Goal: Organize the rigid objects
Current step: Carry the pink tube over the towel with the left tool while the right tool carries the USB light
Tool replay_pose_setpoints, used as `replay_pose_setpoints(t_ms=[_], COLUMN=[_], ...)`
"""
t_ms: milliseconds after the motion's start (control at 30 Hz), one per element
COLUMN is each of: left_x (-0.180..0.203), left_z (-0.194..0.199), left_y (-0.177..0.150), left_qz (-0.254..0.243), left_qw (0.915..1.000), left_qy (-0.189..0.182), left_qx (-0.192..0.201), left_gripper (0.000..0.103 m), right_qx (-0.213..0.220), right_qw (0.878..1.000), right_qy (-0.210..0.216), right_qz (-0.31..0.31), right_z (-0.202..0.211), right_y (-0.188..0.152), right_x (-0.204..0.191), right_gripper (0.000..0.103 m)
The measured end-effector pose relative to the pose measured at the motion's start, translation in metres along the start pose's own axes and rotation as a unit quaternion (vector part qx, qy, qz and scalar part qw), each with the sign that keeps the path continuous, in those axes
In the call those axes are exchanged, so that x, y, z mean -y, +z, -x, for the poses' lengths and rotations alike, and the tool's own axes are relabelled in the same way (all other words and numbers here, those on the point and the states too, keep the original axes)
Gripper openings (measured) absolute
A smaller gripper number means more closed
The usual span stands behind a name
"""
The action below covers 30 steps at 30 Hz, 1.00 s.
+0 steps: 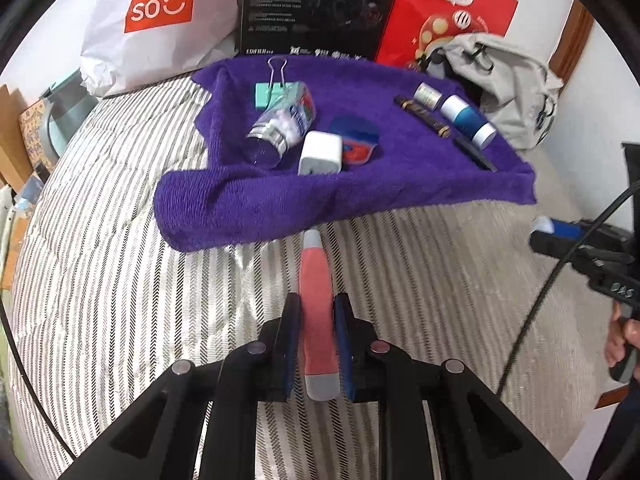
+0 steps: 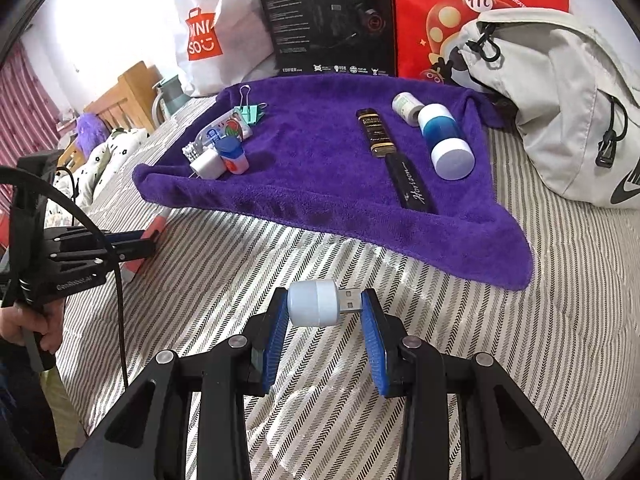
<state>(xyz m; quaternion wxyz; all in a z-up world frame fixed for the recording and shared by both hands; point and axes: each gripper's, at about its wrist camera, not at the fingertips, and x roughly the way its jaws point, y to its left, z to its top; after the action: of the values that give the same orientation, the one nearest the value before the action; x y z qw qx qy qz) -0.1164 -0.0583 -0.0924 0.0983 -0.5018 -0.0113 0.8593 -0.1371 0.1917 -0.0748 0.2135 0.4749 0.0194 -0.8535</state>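
Observation:
My left gripper (image 1: 316, 308) is shut on a pink pen-shaped tool with a grey end (image 1: 316, 276), held just short of the near edge of the purple towel (image 1: 360, 196). My right gripper (image 2: 326, 308) is shut on a white USB lamp (image 2: 316, 302), gripped end to end above the striped bedcover in front of the towel. On the towel's left lie a teal binder clip (image 1: 272, 90), a gum bottle (image 1: 280, 124), a white charger (image 1: 320, 152) and a blue-red floss box (image 1: 358, 140). On its right lie a dark tube (image 2: 374, 132), a black case (image 2: 414, 186), a small white bottle (image 2: 406, 108) and a blue-white bottle (image 2: 446, 142).
Behind the towel stand a white Miniso bag (image 1: 160, 20), a black Edifier box (image 1: 316, 4) and a red bag (image 2: 476, 12). A grey backpack (image 2: 560, 100) lies to the right of the towel. The striped bedcover (image 2: 520, 340) spreads in front. A hand (image 2: 44, 324) holds the left gripper's handle.

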Motion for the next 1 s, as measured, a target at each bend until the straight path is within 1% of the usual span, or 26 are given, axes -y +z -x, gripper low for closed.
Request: replay_pose_setpoints(t_ms=[167, 300, 433, 533, 633, 667, 833, 1000], left_x=[0.009, 0.018, 0.016, 0.018, 0.013, 0.012, 0.01, 0.006], left_z=[-0.004, -0.006, -0.006, -0.005, -0.004, -0.003, 0.004, 0.018], left_y=[-0.002, -0.003, -0.001, -0.001, -0.001, -0.001, 0.005, 0.017], left_qz=[-0.021, -0.044, -0.036, -0.043, -0.02, -0.017, -0.02, -0.019], left_qw=[0.9994, 0.9976, 0.9982, 0.9979, 0.9997, 0.9998, 0.9997, 0.9995], left_qy=[0.027, 0.053, 0.048, 0.048, 0.014, 0.01, 0.015, 0.014], left_qx=[0.0, 0.007, 0.01, 0.004, 0.002, 0.003, 0.006, 0.02], left_gripper=[0.017, 0.017, 0.017, 0.017, 0.017, 0.017, 0.017, 0.017], right_qx=[-0.009, -0.015, -0.019, -0.015, -0.011, -0.01, -0.003, 0.009], right_qw=[1.0, 1.0, 1.0, 1.0, 1.0, 1.0, 1.0, 1.0], right_qy=[0.004, 0.008, 0.011, 0.013, 0.013, 0.013, 0.016, 0.024], right_qz=[0.002, 0.003, 0.003, 0.004, 0.005, 0.005, 0.005, 0.007], right_z=[-0.005, -0.01, -0.012, -0.009, -0.005, -0.003, 0.001, 0.005], right_y=[-0.003, -0.006, -0.007, -0.006, -0.004, -0.002, 0.007, 0.025], right_x=[-0.001, -0.003, -0.005, -0.006, -0.005, -0.004, -0.002, 0.0], right_gripper=[0.036, 0.036, 0.036, 0.036, 0.036, 0.036, 0.036, 0.036])
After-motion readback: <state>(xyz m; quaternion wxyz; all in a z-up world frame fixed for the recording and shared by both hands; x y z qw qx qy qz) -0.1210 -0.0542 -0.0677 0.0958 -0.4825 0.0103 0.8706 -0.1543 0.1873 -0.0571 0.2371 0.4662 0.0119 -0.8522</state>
